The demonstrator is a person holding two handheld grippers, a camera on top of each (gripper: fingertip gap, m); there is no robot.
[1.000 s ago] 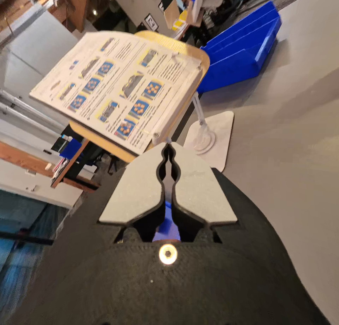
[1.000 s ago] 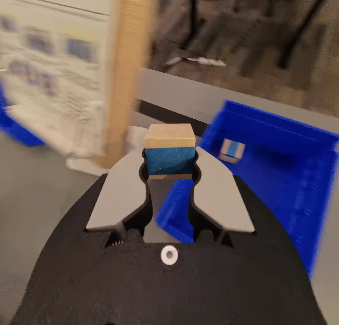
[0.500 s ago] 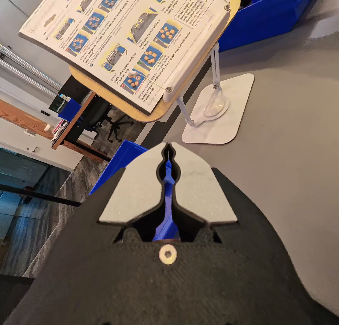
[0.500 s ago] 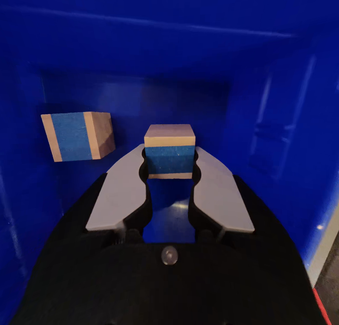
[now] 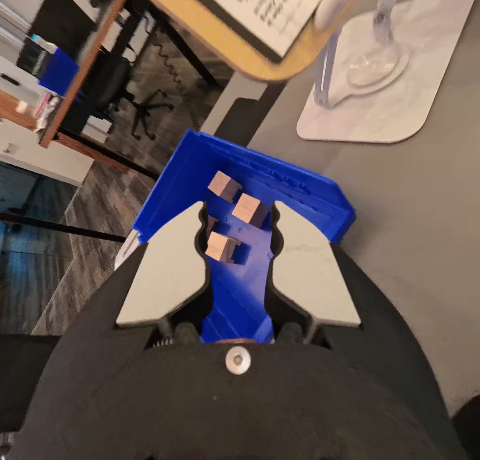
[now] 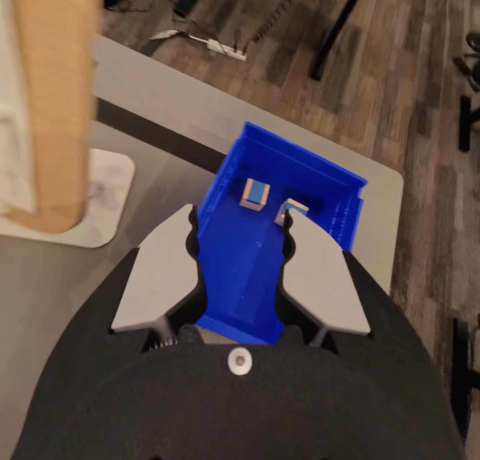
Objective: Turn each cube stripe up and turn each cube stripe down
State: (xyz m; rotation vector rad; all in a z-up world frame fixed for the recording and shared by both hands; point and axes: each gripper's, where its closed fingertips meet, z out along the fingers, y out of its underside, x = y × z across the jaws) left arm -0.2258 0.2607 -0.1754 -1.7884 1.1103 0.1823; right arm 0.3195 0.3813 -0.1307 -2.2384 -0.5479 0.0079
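**Both grippers open above blue bins of cubes**

The left gripper (image 5: 237,208) is seen with its jaws parted and nothing between the pads; it is held above a blue bin (image 5: 181,185) that stands near the edge of a grey table (image 5: 402,214). Inside that bin, plain wooden faces are turned upward on three cubes: one near the far wall (image 5: 220,185), one just beside it and nearer (image 5: 246,210), and one nearer still (image 5: 217,249), framed between the fingertips but lying on the bin floor below them, untouched. A sliver of what may be a fourth cube is partly hidden behind the left finger; no stripe can be made out on any upper face here.

The right gripper (image 6: 239,211) is spread wide, and nothing is gripped. A second blue bin (image 6: 298,159) is seen below it, close to the table's corner. Two cubes lie at the far end of this bin: one (image 6: 255,194) with its blue stripe facing up, and another (image 6: 296,208) tilted, partly covered by the tip of the right finger (image 6: 311,237).

A white stand base (image 5: 389,97) and a tan board bearing a printed sheet (image 5: 259,32) are seen between the two bins. The pictures are somewhat blurred.
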